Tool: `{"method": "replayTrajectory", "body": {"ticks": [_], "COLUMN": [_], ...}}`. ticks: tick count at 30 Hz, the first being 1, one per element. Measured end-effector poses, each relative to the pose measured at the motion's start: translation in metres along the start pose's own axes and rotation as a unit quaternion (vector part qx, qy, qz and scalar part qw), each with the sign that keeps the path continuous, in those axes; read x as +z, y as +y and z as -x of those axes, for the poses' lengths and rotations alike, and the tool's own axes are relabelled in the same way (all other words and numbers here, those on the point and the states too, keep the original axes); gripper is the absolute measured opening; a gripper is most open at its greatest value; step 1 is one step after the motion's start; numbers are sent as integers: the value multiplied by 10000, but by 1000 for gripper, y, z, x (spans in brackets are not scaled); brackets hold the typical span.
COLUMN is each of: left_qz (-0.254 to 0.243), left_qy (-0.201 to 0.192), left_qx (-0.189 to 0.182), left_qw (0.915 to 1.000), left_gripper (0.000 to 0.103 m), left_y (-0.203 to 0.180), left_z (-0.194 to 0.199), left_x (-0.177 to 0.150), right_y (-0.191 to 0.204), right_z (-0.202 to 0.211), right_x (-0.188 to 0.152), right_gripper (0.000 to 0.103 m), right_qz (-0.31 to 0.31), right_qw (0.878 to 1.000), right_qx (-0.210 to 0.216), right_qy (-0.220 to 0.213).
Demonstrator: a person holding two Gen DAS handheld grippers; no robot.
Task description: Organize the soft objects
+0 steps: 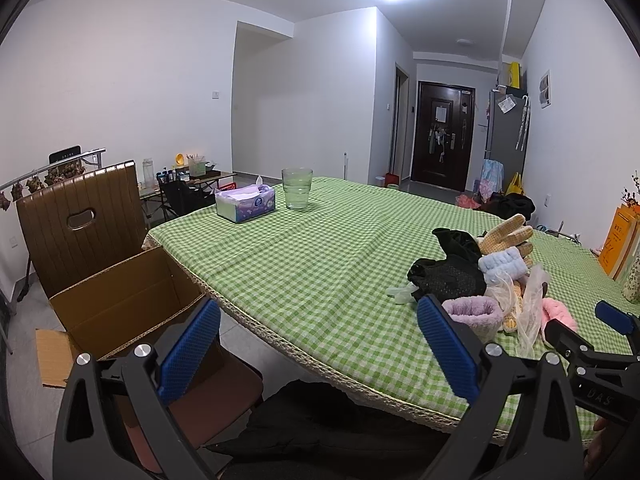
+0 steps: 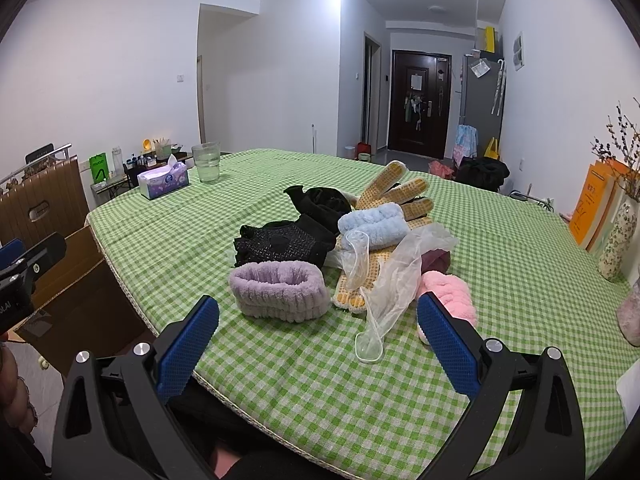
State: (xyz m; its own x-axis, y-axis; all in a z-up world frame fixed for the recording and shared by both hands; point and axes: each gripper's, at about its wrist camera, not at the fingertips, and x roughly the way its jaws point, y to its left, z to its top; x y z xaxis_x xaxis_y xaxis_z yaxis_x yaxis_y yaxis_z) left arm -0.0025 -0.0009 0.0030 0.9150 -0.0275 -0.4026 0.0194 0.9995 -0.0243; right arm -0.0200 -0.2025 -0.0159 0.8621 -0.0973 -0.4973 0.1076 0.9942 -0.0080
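While both tongs stand released with nothing between their blue pads, the soft things lie in one heap on the table with the green-and-white checked cloth [image 2: 500, 240]. The right tongs [image 2: 318, 346] hover over the near table edge, just before the heap. Nearest to them are the lilac fluffy headband [image 2: 276, 290], the clear thin plastic glove [image 2: 396, 276] and the pink fluffy headband [image 2: 450, 300]. Behind these lie the black knitted glove with shiny dots [image 2: 280, 242], the light blue fluffy headband [image 2: 374, 224], the cream work gloves with yellow dots [image 2: 390, 184] and a black cloth piece [image 2: 324, 198].

The left tongs [image 1: 318, 348] hover over the table edge, left of the heap, near the open brown cardboard box [image 1: 120, 300] that stands on a brown chair [image 1: 76, 216].

Far on the table stand a purple tissue box [image 1: 246, 202], its print too small to read, and a clear drinking glass [image 1: 297, 188]. Orange books [image 2: 592, 204] lean at the right; their writing is not readable. On the right tongs' body, seen from the left wrist, the letters "DAS" show.
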Motion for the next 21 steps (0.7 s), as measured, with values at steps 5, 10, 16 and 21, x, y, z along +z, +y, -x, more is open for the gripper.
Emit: {"method": "replayTrajectory", "body": {"ticks": [5,10,16,21], "left_qz": [16,-3,42,-69], "left_qy": [10,3,147,532], "left_qx": [-8,-34,-35,-517], "left_qw": [10000,10000,9999,9972], "left_gripper": [96,96,96,96], "left_y": [0,1,2,-8], "left_z": [0,-1,-15,-47], "left_x": [0,-1,-5,-10], "right_y": [-1,-2,-7,-22], "right_z": [-2,-5,-14,-26], "right_x": [-1,-3,-6,-11], "right_gripper": [95,95,95,95], "right_qz": [-21,-33,-67,-251], "right_qw": [10000,10000,9999,9996], "right_qx": [-22,-26,-61,-126], "right_qy": [4,38,63,-59]}}
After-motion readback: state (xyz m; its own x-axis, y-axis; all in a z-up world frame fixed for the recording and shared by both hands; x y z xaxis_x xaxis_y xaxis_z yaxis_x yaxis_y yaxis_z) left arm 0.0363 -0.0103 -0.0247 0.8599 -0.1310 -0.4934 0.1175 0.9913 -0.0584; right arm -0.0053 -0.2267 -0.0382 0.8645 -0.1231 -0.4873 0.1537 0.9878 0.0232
